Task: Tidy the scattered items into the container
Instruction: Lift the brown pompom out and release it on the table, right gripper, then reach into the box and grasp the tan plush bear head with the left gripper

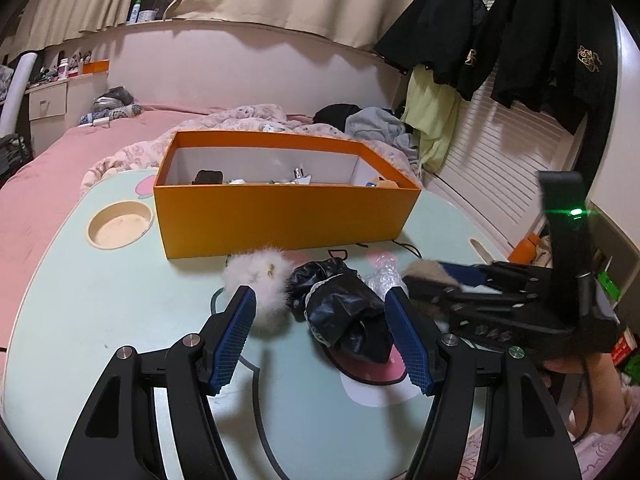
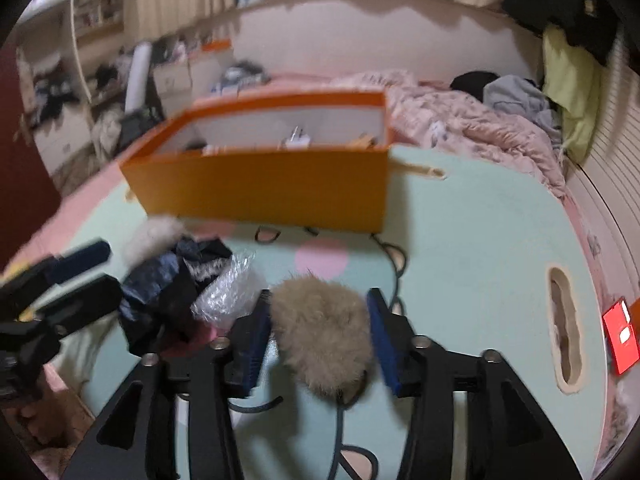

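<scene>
The orange box [image 1: 280, 216] [image 2: 260, 192] stands open at the far side of the mint table [image 1: 100, 300], with several small items inside. In front of it lie a white fluffy pompom [image 1: 260, 276], a black shiny cloth [image 1: 340, 308] and crinkled clear plastic [image 1: 382, 276]. My left gripper [image 1: 322, 336] is open, its blue pads on either side of the black cloth without pressing it. My right gripper [image 2: 319, 338] is open around a brown fluffy pompom [image 2: 320, 332] lying on the table. In the left wrist view the right gripper [image 1: 436, 280] comes in from the right.
A round recess [image 1: 120, 224] is sunk into the table at the left, a slot handle [image 2: 564, 328] at the right edge. A red packet [image 2: 622, 336] lies beyond that edge. Behind the box is a bed with a pink quilt [image 2: 480, 128]; dark clothes [image 1: 540, 48] hang at the right.
</scene>
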`<state>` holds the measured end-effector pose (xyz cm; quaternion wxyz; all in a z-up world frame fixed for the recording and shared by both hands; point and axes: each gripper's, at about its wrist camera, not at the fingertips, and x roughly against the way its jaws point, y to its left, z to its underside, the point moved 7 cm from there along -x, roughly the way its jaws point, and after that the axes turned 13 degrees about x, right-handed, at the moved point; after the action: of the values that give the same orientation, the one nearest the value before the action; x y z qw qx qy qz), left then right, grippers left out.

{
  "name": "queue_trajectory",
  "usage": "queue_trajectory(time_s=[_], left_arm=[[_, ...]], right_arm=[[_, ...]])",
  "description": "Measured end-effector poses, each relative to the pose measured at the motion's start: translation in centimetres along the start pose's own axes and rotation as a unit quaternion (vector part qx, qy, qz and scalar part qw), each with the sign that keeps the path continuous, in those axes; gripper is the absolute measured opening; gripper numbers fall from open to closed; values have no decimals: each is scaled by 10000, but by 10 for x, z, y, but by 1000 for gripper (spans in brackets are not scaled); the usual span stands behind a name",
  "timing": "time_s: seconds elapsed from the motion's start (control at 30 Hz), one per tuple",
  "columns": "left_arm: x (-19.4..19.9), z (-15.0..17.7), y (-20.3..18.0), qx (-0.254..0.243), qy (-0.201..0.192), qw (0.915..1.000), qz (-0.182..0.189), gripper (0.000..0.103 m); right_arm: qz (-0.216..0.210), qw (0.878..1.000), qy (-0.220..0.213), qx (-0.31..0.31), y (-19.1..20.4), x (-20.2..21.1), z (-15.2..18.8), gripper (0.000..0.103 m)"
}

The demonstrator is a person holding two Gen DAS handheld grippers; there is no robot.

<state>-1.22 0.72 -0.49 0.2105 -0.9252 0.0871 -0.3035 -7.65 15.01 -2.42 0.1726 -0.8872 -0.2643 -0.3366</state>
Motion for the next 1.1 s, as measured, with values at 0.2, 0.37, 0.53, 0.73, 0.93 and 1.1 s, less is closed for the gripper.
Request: queue_trajectory(time_s=[0.2,0.37,0.53,0.73,0.93,1.1], left_arm=[[9,-12,-9,-122,-204,9997,85,67],[-10,-57,-45,-14,557,9977,383,67],[-75,-103,-78,499,1850,9802,498,67],[-155,-100,-77,1026,2929,9505,125,67],[-177,-87,-76,1288,3121,9412,99,67],[-159,-103,-72,1865,2810,9381,795,65]], right_arm=[[315,9966,-356,-665,-26,29,20,89],[214,9954,-406,-840,-28,30,24,85],[149,9960,-344,-813,-23,29,26,84],[91,9949,-335,-942,-29,29,29,84],[61,9946,-321,-988,-31,29,30,84],[42,9941,-320,-1039,-33,29,31,84]])
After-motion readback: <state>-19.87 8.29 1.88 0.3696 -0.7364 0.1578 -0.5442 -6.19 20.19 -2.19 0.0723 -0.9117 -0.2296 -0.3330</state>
